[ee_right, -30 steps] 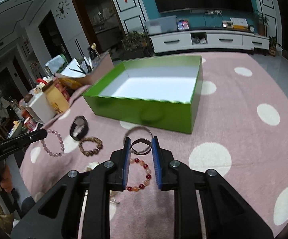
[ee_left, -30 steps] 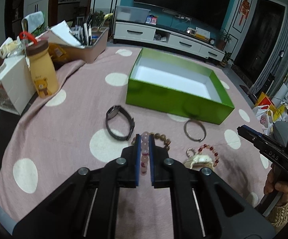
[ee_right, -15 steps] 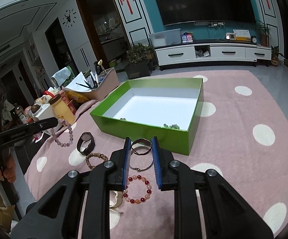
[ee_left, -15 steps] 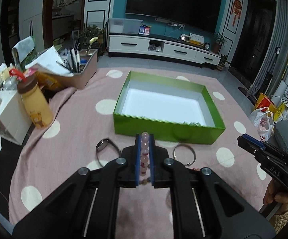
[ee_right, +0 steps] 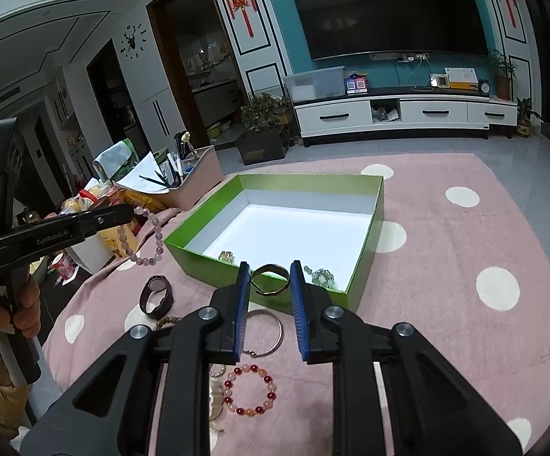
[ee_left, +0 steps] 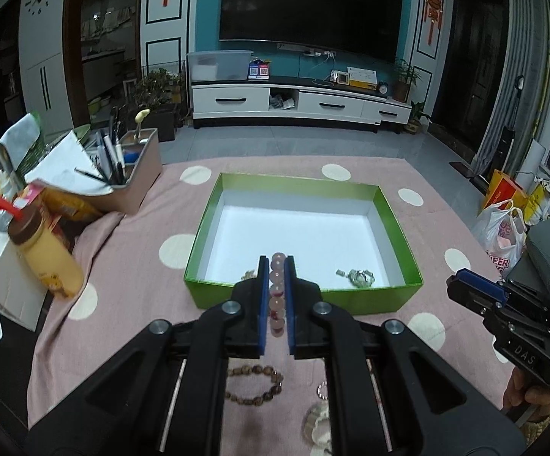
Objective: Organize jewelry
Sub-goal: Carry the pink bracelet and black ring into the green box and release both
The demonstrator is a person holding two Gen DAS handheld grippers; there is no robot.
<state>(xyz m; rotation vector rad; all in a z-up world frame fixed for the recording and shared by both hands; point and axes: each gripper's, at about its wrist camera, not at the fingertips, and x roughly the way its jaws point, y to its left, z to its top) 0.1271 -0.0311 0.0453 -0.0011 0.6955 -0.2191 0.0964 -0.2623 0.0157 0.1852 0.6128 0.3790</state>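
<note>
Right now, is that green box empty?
No. The green box already holds a few small jewelry pieces near its front wall; most of its white floor is bare.

- Teal wall (ee_left: 206,19) with dark TV (ee_left: 309,7).
- White TV cabinet (ee_left: 301,102), black handles.
- Grey tiled floor (ee_left: 313,144).
- Red hanging ornaments (ee_left: 431,3) on white panels.
- Antler clock (ee_right: 134,40) beside dark doorway (ee_right: 195,64).
- Ceiling lights reflected in the screen.

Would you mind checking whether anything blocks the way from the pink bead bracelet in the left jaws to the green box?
Nothing visible does. The pink bead bracelet hangs from the left gripper, raised above the green box, whose open top is uncovered; only small pieces lie inside near its front wall.
</note>
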